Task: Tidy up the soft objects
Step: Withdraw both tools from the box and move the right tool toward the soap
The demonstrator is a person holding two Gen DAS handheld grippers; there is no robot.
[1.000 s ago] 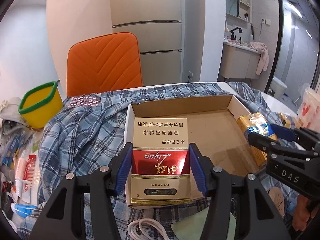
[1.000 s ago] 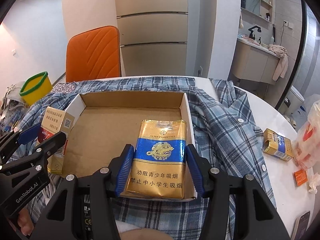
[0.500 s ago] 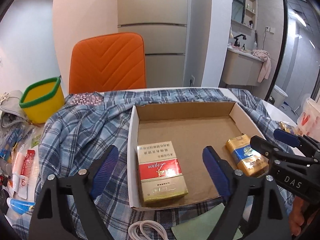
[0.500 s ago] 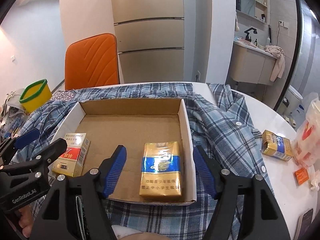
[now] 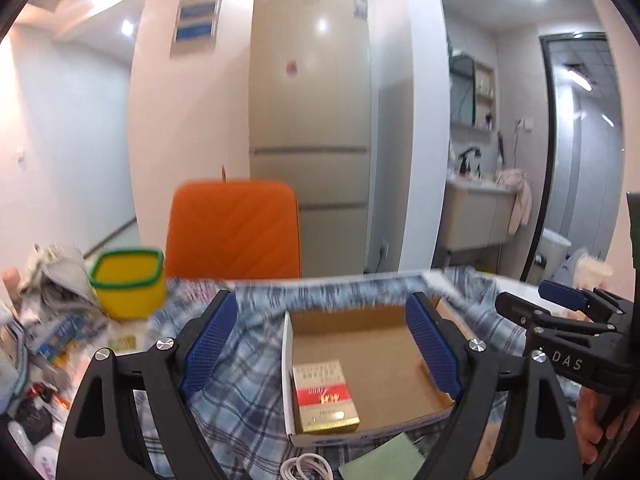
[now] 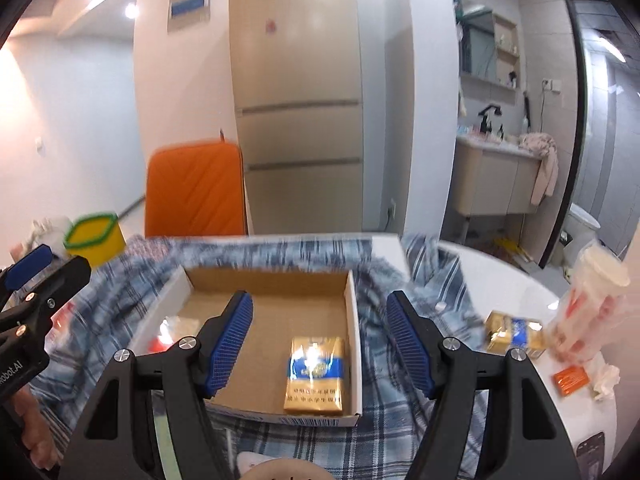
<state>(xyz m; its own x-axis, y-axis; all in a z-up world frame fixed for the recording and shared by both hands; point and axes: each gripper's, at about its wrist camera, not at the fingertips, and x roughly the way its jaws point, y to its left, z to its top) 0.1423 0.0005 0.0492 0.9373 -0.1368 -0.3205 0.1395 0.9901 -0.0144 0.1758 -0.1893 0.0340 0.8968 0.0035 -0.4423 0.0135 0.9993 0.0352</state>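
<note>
A red and gold cigarette pack (image 5: 324, 398) lies flat in the near left corner of a shallow cardboard box (image 5: 286, 360). My left gripper (image 5: 320, 344) hovers open above and behind it, touching nothing. A gold and blue pack (image 6: 316, 376) lies by the right wall of the same box (image 6: 354, 320). Above it my right gripper (image 6: 320, 340) has its jaws opening, with nothing between the pads. The box rests on a blue plaid shirt (image 6: 400, 420) spread over the table. Each gripper shows at the edge of the other's view: the right gripper (image 5: 528, 300), the left gripper (image 6: 48, 270).
A second gold and blue pack (image 6: 514, 334), a bagged cup (image 6: 592, 312) and an orange packet (image 6: 572, 378) lie on the white table at the right. A yellow green-rimmed tub (image 5: 128, 284) and clutter stand at the left. An orange chair (image 5: 234, 228) is behind.
Both grippers let go of their packs, opened wide, then rose and drew back from the box. The two packs now lie flat inside it.
</note>
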